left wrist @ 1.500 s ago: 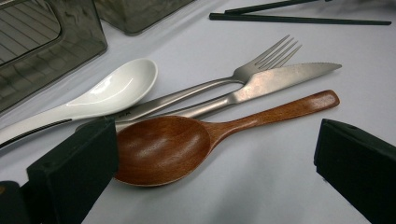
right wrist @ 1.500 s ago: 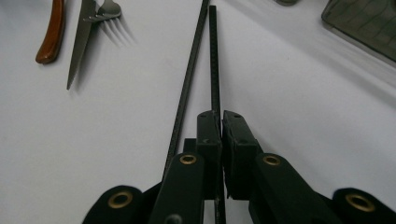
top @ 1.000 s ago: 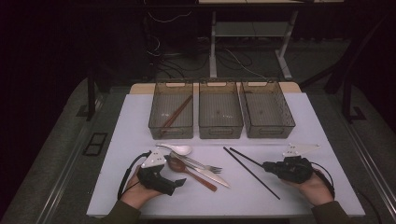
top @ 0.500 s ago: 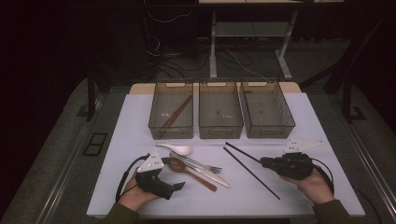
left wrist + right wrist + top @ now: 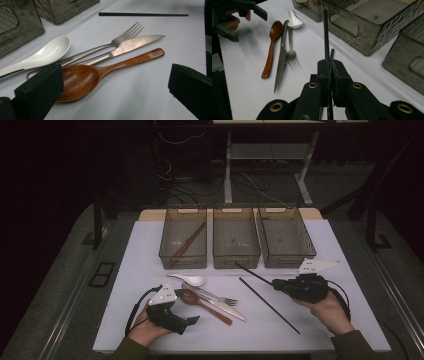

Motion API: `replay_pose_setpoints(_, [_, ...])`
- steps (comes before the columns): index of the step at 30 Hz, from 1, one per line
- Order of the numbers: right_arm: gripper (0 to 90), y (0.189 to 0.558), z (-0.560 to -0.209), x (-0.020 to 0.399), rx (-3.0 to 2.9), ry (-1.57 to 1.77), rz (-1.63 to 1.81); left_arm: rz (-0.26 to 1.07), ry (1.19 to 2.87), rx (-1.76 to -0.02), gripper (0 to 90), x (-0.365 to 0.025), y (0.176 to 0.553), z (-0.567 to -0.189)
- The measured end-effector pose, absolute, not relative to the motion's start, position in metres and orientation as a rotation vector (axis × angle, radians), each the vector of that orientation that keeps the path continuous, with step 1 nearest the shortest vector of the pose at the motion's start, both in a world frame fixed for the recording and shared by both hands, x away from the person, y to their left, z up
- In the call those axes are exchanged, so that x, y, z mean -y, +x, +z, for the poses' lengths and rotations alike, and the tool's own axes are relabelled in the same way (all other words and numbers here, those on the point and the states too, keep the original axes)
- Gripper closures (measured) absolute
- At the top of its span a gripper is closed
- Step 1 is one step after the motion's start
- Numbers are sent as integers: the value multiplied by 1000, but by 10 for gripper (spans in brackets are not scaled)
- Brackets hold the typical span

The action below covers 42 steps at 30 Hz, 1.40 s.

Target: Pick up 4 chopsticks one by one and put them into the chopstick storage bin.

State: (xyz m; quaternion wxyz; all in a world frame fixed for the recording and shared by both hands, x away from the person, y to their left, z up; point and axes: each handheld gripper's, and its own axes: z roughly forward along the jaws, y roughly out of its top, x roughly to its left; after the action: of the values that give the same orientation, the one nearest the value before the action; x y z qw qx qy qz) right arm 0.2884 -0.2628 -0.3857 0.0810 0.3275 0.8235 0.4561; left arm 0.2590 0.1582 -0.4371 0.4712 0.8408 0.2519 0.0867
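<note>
Chopstick [image 5: 326, 35] | pinched by right hand-held gripper [image 5: 329, 65], tip near middle bin [image 5: 236, 237] | keep level, clear rim before release

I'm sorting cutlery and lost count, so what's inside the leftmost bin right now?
The leftmost bin holds brown wooden chopsticks, lying diagonally on its floor. How many there are is hard to tell, and the tinted front wall hides their lower ends.
</note>
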Motion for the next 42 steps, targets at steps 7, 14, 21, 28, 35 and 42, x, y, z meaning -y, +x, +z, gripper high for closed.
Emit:
replay_pose_setpoints(7, [851, 296, -383, 252, -2458, 966, 1369, 216, 2052, -627, 0, -159, 259, -437])
replay_pose_setpoints(14, [851, 304, -378, 246, -2442, 961, 1390, 213, 2054, -630, 0, -158, 259, -438])
replay_pose_setpoints(21, [851, 316, -369, 234, -2429, 944, 1399, 217, 2054, -623, 0, -159, 259, -437])
replay_pose_setpoints(28, [851, 331, -365, 222, -2416, 956, 1395, 215, 2043, -630, 0, -160, 259, -436])
replay_pose_setpoints(35, [851, 345, -360, 206, -2421, 952, 1388, 217, 2046, -626, 0, -158, 259, -436])
replay_pose_setpoints(42, [851, 360, -351, 188, -2420, 958, 1381, 215, 2051, -623, 0, -158, 259, -436])
